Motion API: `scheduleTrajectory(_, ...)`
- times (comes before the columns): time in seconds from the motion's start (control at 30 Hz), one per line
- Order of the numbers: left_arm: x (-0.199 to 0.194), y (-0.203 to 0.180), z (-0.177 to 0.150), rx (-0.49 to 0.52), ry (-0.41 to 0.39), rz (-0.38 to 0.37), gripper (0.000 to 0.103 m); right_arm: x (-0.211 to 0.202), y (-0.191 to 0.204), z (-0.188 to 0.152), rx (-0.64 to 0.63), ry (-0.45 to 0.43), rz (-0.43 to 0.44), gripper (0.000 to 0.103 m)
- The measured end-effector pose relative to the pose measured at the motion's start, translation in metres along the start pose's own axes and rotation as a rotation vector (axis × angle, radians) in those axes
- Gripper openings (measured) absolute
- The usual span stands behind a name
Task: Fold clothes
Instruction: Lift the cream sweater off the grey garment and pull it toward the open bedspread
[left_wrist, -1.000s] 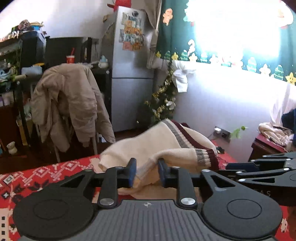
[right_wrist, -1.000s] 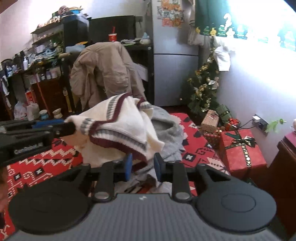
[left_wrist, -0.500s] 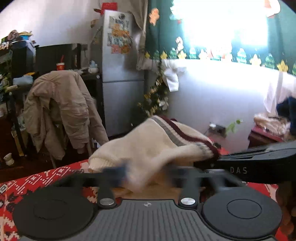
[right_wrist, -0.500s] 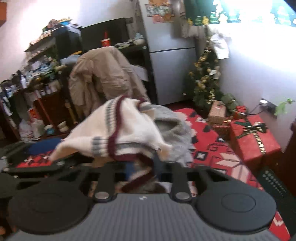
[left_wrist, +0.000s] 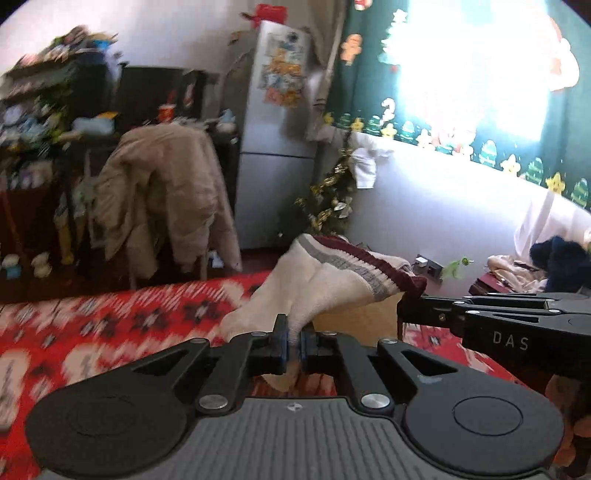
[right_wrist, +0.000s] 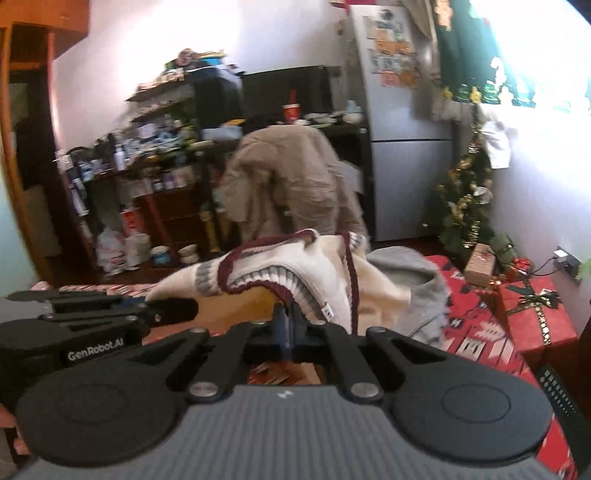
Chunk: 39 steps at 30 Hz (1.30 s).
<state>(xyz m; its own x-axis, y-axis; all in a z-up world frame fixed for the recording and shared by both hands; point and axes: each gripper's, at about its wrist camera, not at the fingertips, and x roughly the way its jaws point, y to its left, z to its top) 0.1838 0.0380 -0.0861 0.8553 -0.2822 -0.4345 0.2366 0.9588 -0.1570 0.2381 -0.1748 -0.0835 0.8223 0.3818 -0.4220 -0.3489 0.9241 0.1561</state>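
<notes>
Two grippers pinch one cream sweater and hold it above the red patterned cloth: the left gripper has its jaws nearly together on a cream fold, and the right gripper is clamped tight on the maroon-striped ribbed hem. Just right of the sweater a grey hoodie lies on that cloth. A tan coat hangs beyond the sweater.

Bright light pours in from the window and washes it out white. The far shelves sit in dim shadow. The red cloth looks smeared with blur. Edges bend round, with dark corners.
</notes>
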Motion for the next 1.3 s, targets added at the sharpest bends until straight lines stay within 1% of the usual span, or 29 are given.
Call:
scheduleTrajectory(0.17, -0.066, 0.017, -0.034, -0.075, 0.036, 0.03, 0.006, -0.058, 0.06, -0.027, 0.018, 0.042, 0.054, 0.002)
scheduleTrajectory(0.23, -0.087, 0.021, -0.048, -0.111, 0.061, 0.048, 0.006, -0.078, 0.083, -0.044, 0.031, 0.064, 0.072, 0.002)
scheduleTrajectory(0.33, -0.119, 0.026, -0.068, -0.14, 0.073, 0.07, 0.006, -0.106, 0.115, -0.068, 0.038, 0.095, 0.096, 0.002)
scheduleTrajectory(0.43, -0.133, 0.03, -0.085, -0.142, 0.082, 0.109, 0.006, -0.13, 0.14, -0.093, 0.039, 0.126, 0.11, 0.002)
scheduleTrajectory(0.53, -0.134, 0.041, -0.101, -0.21, 0.101, 0.118, 0.007, -0.144, 0.155, -0.118, 0.033, 0.157, 0.103, 0.003)
scheduleTrajectory(0.6, -0.133, 0.047, -0.108, -0.267, 0.105, 0.12, 0.007, -0.152, 0.156, -0.131, 0.053, 0.171, 0.097, 0.004)
scheduleTrajectory(0.67, -0.135, 0.051, -0.113, -0.316, 0.104, 0.115, 0.009, -0.158, 0.154, -0.138, 0.074, 0.177, 0.089, 0.008)
scheduleTrajectory(0.73, -0.139, 0.05, -0.114, -0.329, 0.106, 0.125, 0.01, -0.162, 0.149, -0.138, 0.084, 0.177, 0.081, 0.011)
scheduleTrajectory(0.77, -0.141, 0.05, -0.116, -0.33, 0.109, 0.128, 0.011, -0.164, 0.146, -0.136, 0.087, 0.175, 0.077, 0.011)
scheduleTrajectory(0.8, -0.143, 0.049, -0.117, -0.331, 0.112, 0.128, 0.015, -0.165, 0.142, -0.135, 0.09, 0.174, 0.073, 0.012)
scheduleTrajectory(0.87, -0.146, 0.049, -0.12, -0.334, 0.119, 0.129, 0.022, -0.169, 0.136, -0.132, 0.097, 0.171, 0.064, 0.017)
scheduleTrajectory(0.93, -0.151, 0.047, -0.122, -0.332, 0.121, 0.128, 0.024, -0.171, 0.129, -0.128, 0.103, 0.159, 0.048, 0.025)
scheduleTrajectory(0.97, -0.153, 0.046, -0.123, -0.327, 0.118, 0.125, 0.029, -0.172, 0.125, -0.126, 0.108, 0.153, 0.04, 0.026)
scheduleTrajectory(1.0, -0.156, 0.043, -0.124, -0.317, 0.114, 0.125, 0.035, -0.172, 0.12, -0.123, 0.116, 0.149, 0.034, 0.028)
scheduleTrajectory(1.07, -0.162, 0.036, -0.122, -0.283, 0.1, 0.121, 0.041, -0.173, 0.111, -0.118, 0.131, 0.143, 0.017, 0.03)
scheduleTrajectory(1.13, -0.166, 0.026, -0.119, -0.236, 0.081, 0.1, 0.047, -0.171, 0.102, -0.116, 0.148, 0.142, 0.002, 0.034)
scheduleTrajectory(1.2, -0.167, 0.017, -0.116, -0.202, 0.065, 0.066, 0.062, -0.17, 0.092, -0.114, 0.165, 0.141, -0.01, 0.035)
scheduleTrajectory(1.23, -0.166, 0.011, -0.115, -0.187, 0.059, 0.045, 0.066, -0.169, 0.088, -0.115, 0.172, 0.14, -0.012, 0.035)
scheduleTrajectory(1.3, -0.161, 0.0, -0.114, -0.147, 0.053, 0.007, 0.077, -0.168, 0.082, -0.114, 0.181, 0.134, -0.019, 0.037)
